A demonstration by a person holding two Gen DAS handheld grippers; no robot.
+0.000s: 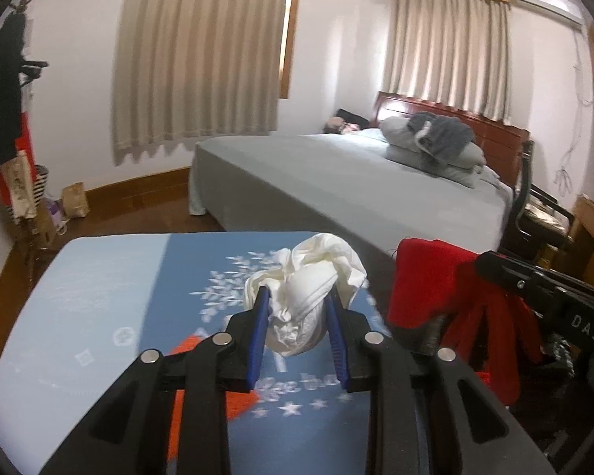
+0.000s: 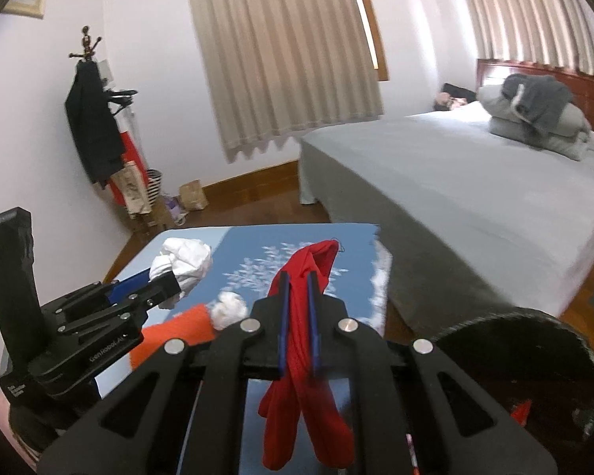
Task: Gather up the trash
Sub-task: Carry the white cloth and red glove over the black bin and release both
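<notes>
Left hand-held gripper [image 1: 299,301]: blue fingers [image 1: 257,340] partly closed, clamped on both sides of a crumpled white wad [image 1: 309,289], held up above the tabletop [image 1: 99,297]. Right hand-held gripper [image 2: 297,281]: fingers [image 2: 283,316] nearly together, pinching a red cloth [image 2: 305,376] that hangs down between them. The two sit side by side, near each other, left a little further forward, both pointing roughly level into the room.

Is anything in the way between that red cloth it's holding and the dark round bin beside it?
Nothing visible. The right gripper is clamped on the limp red cloth, and the dark round bin gapes just to its right, with only open air between them. How full the bin is cannot be told.
</notes>
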